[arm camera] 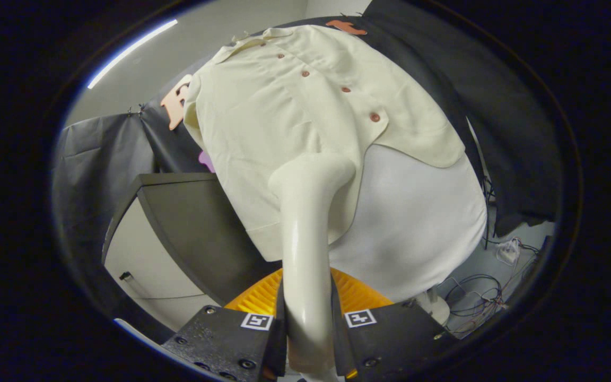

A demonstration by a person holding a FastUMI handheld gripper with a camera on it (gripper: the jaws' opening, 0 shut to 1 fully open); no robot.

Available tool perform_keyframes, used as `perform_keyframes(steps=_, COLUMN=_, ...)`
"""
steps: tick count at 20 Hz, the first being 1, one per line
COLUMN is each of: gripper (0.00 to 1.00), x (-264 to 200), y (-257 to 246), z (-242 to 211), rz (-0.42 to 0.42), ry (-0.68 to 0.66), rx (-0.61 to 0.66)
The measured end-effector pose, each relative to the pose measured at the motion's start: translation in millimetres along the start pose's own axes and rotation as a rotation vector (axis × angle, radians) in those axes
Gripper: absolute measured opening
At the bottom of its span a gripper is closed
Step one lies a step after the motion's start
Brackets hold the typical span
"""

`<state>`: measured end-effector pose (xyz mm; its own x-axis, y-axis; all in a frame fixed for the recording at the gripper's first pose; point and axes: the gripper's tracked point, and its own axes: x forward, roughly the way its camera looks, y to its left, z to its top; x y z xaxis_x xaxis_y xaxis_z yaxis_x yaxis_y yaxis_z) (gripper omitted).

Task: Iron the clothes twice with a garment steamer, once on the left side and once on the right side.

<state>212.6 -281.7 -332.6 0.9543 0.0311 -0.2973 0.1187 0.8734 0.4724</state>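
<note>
Garment steamer [305, 228] was held upright between the two fingers of the hand-held gripper [308, 329], both fingers pressing on its pale handle. Its head pointed at a cream shirt [295, 122] with brown buttons, touching or nearly touching the lower front panel; contact could not be confirmed. The shirt hung on a white mannequin torso [417, 223] just beyond the fingers. A dark desk [189, 223] stood beside the shirt. Cables [475, 297] lay on the floor near the mannequin's base.
</note>
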Motion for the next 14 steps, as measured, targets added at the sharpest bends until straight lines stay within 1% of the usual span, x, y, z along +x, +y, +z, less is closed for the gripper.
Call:
perform_keyframes(steps=4, gripper=0.35, x=-10, y=2, z=4, rz=-0.001, ry=0.005, rx=0.002)
perform_keyframes(steps=7, gripper=0.35, x=-21, y=10, z=19, rz=0.014, ry=-0.010, rx=0.021)
perform_keyframes(steps=10, gripper=0.35, x=-32, y=19, z=48, rz=0.028, ry=-0.044, rx=0.005)
perform_keyframes(steps=14, gripper=0.34, x=-43, y=27, z=101, rz=0.027, ry=-0.106, rx=-0.023)
